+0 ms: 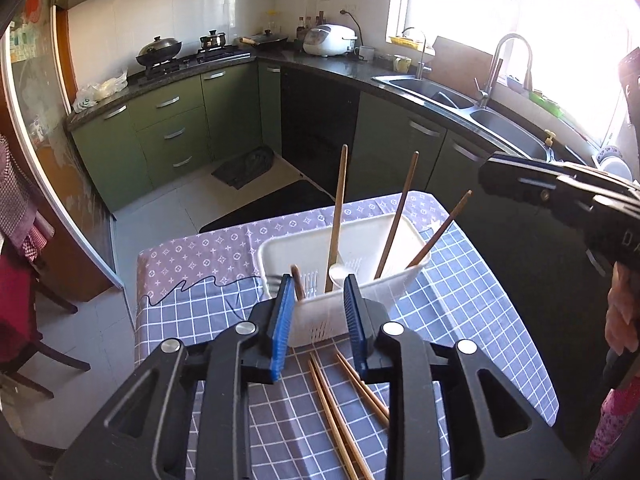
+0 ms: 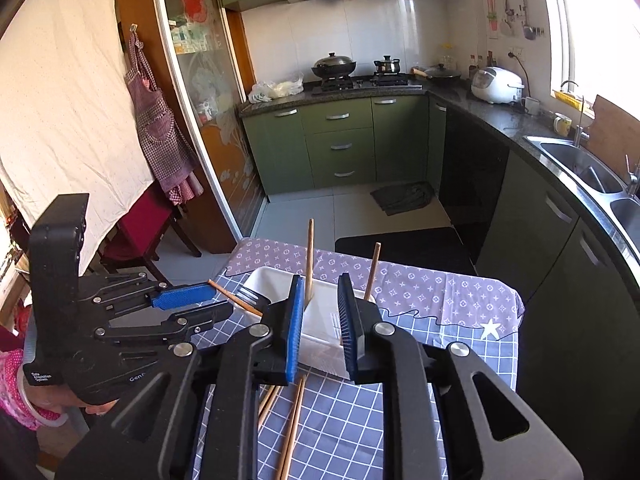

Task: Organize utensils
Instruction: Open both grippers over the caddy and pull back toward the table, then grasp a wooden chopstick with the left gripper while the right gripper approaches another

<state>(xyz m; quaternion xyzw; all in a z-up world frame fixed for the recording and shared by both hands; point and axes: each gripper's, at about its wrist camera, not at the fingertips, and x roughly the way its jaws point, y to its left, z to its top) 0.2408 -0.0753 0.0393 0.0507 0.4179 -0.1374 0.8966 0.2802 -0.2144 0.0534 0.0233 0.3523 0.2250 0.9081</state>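
1. two grippers hang above a tabletop [image 1: 472, 320] covered in blue checked cloth, both angled down toward a white plastic utensil basket [image 1: 304, 248].
2. the left gripper [image 1: 316, 320] has its blue pads a little apart with nothing between them; the basket's near wall shows through the gap.
3. the right gripper [image 2: 320, 328] is likewise parted slightly and holds nothing; the basket sits beyond its pads.
4. in the left wrist view, three wooden sticks stand in the basket: a tall wooden handle [image 1: 338, 216] almost upright, one chopstick [image 1: 400, 212] leaning a little to the right, another chopstick [image 1: 440, 232] tilted far right over the rim.
5. a short dark handle [image 1: 297, 280] pokes up near the basket's near-left corner.
6. several loose chopsticks [image 1: 340, 408] lie flat on the cloth just in front of the basket, their long axes running from the basket toward the camera, fanned slightly apart.
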